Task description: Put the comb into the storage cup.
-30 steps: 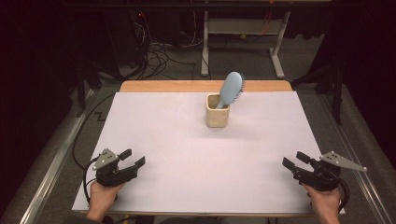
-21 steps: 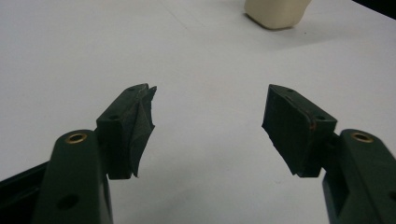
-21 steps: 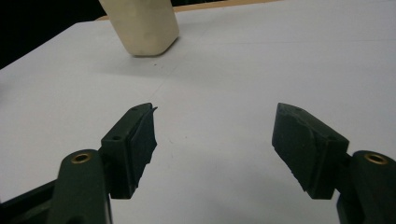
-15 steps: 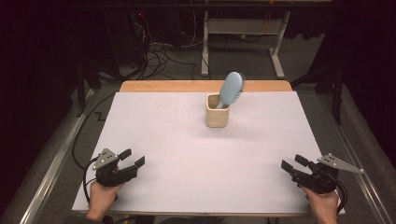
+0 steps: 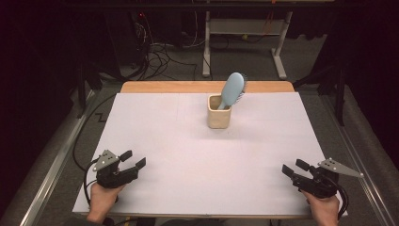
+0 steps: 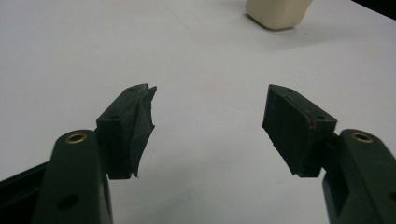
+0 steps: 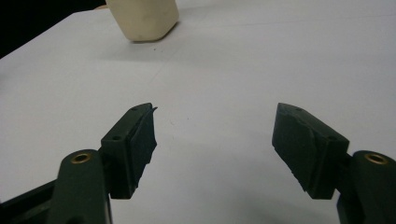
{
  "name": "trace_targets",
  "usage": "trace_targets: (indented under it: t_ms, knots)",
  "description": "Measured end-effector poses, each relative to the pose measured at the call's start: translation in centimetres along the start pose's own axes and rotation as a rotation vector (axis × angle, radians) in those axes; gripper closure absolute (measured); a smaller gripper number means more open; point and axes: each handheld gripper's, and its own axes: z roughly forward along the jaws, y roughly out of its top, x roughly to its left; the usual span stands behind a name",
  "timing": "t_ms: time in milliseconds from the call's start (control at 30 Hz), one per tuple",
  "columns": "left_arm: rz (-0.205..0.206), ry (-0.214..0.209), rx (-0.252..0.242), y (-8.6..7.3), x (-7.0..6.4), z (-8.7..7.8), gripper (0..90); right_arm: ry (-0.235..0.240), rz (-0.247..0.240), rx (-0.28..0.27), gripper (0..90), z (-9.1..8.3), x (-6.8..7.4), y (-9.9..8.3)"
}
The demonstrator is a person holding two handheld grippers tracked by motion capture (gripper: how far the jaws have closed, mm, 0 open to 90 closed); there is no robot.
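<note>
The counter [image 5: 197,155] carried a white sheet across nearly all of its top, with a strip of bare wood showing along the far edge. Toward the far middle of that sheet stood a cream cup [image 5: 219,112], upright, and in it leaned a light blue hairbrush [image 5: 232,90], handle down inside the cup and head tilted up and to the right above the rim. Its bristles seemed to face right and away, though the high view was too small to be sure.

The left tongs [image 5: 133,160] rested at the near left corner of the sheet, held in the person's left hand [image 5: 102,197], jaws spread wide apart with nothing between them. In the left gripper view the two black jaws of those tongs [image 6: 208,122] framed only bare white sheet, and the base of the cup [image 6: 277,13] sat well beyond them at the top edge.

The right tongs [image 5: 295,168] lay at the near right corner in the right hand [image 5: 323,207], likewise gaping and empty, pointing left and inward. The right gripper view showed its jaws [image 7: 214,135] open over plain sheet, with the cup [image 7: 143,18] far ahead at the upper left. Both tongs were well apart from the cup and brush.
</note>
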Motion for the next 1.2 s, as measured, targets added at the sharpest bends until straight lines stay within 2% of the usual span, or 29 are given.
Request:
trace_targets:
  t_ms: [700, 1200]
  knots:
    - [-0.004, -0.001, -0.005, 0.01, 0.01, -0.08, 33.8, -0.024, -0.058, 0.029, 30.5, 0.51, 0.45, -0.59]
    - [-0.006, -0.001, -0.006, 0.02, 0.01, -0.15, 33.5, -0.023, -0.063, 0.039, 30.5, 0.58, 0.66, -0.96]
